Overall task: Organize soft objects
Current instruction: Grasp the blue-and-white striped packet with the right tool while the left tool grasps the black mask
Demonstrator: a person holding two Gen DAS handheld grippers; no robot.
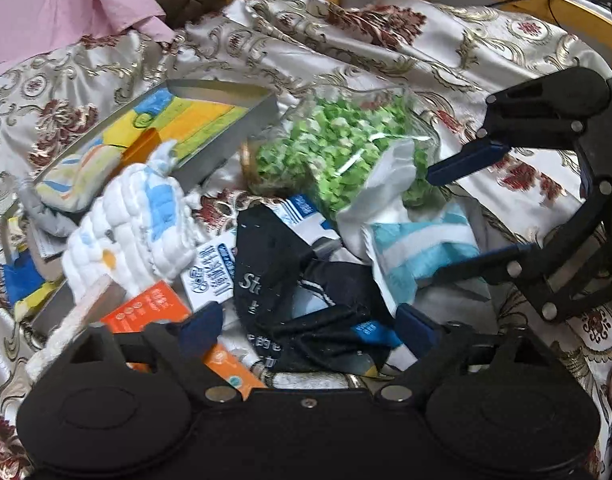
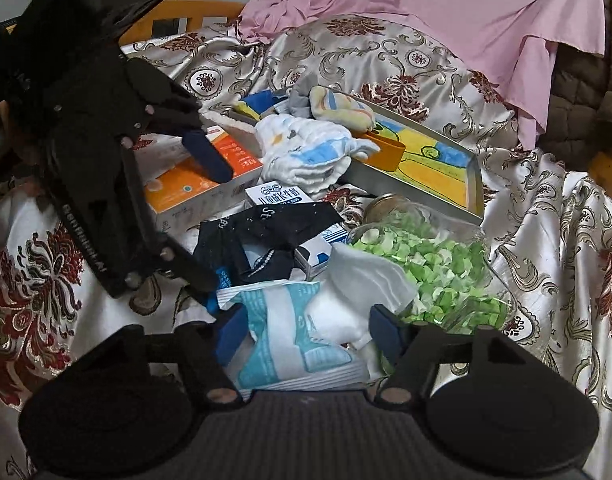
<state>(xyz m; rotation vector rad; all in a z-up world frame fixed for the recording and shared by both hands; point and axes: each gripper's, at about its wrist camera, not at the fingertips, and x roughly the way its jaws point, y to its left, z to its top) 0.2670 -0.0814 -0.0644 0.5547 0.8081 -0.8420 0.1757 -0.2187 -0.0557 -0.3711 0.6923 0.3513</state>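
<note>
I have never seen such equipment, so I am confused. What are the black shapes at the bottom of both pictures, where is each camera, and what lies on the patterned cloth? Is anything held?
The black shapes are two hand-held grippers, each carrying its own camera that looks forward along its blue fingers. One picture comes from the left gripper, the other from the right gripper.

On the patterned cloth lies a pile: a black garment, a blue-and-white packet, a jar of green pieces, a white padded cloth, an orange box and a metal tray.

Both grippers are open. The right one straddles the packet, the left one the garment; neither clearly grips yet.
</note>
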